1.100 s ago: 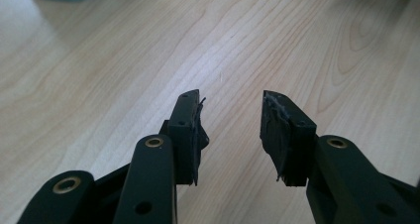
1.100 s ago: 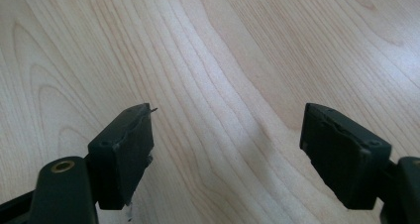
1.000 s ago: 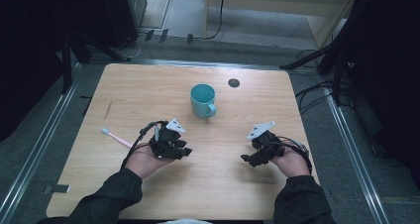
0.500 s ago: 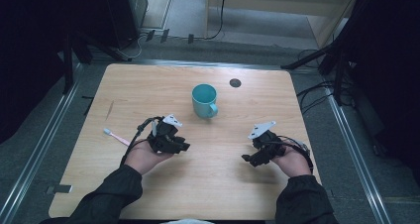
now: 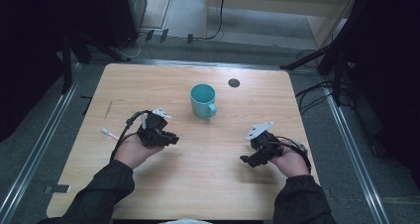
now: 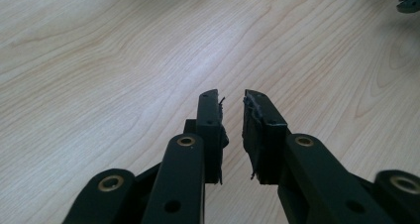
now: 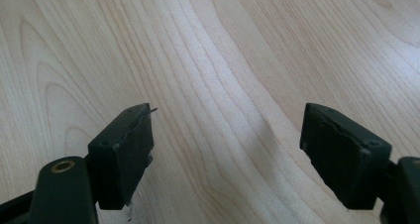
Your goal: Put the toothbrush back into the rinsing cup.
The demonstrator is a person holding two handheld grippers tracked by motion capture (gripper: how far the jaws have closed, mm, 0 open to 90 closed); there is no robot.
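A teal mug (image 5: pixel 203 99) stands upright in the middle of the wooden table (image 5: pixel 198 194), handle toward the near right. A pink and white toothbrush (image 5: pixel 109 133) lies flat just left of the person's left hand. My left gripper (image 5: pixel 172 139) hovers low near the table's left side, well short of the mug, pointing right. In the left gripper view its jaws (image 6: pixel 232 97) are drawn together to a narrow slit with nothing between them. My right gripper (image 5: pixel 246 160) is on the right side, and its jaws (image 7: pixel 228 115) are spread wide over bare wood.
A small black disc (image 5: pixel 234 83) lies behind the mug on the right. A thin light stick (image 5: pixel 108 109) lies near the left edge. Cables trail from both grippers. Metal rails run along the table's left and right sides.
The left hand and its gripper have drifted slightly left and away from the person. The right gripper has stayed put.
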